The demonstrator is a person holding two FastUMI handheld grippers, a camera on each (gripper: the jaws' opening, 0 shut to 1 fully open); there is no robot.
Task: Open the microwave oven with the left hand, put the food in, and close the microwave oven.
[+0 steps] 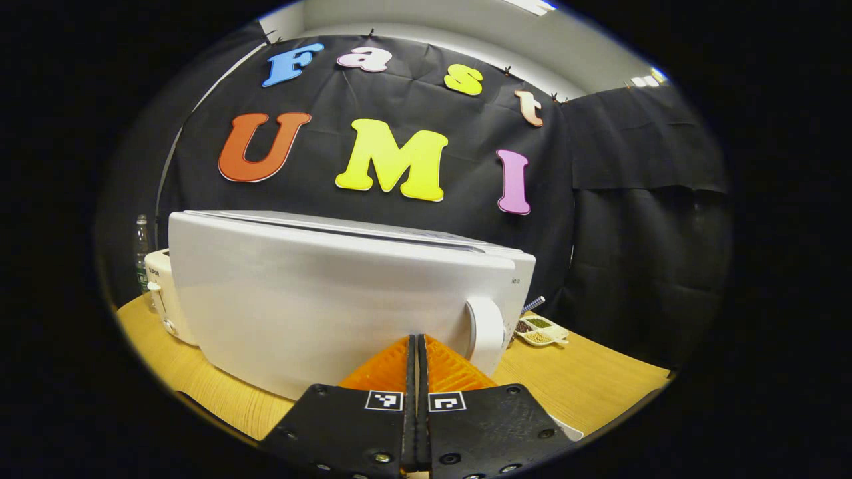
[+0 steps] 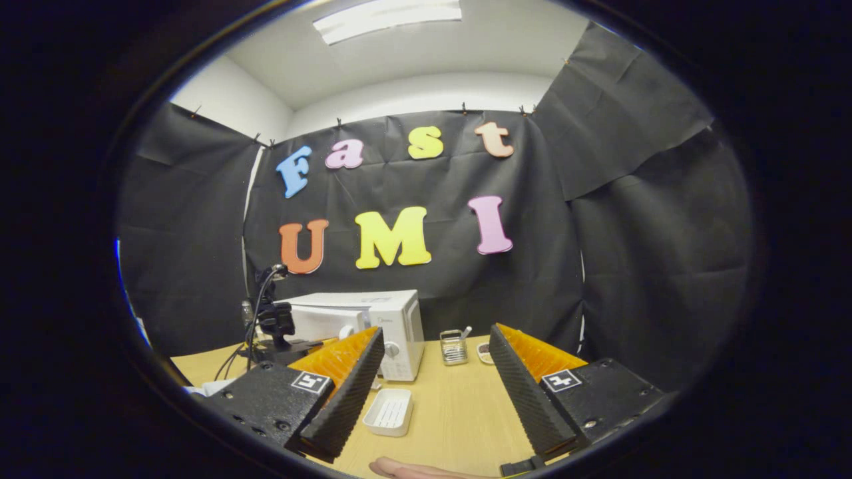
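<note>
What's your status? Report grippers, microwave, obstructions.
Left gripper shut, empty, at microwave door by its handle. Right gripper open, empty, over white tray. Door looks shut.

In the left gripper view, the left tool [image 1: 417, 346] points forward and level, its two fingers [image 1: 386, 369] pressed flat together along their whole length with only a thin seam between them, nothing held. In the right gripper view, the right tool [image 2: 432, 359] points forward with its two fingers [image 2: 346, 392] spread wide apart in a V, nothing between them. At the bottom edge of that view, part of a person's hand [image 2: 409, 470] shows just below the spread fingers, lying low and flat.
</note>
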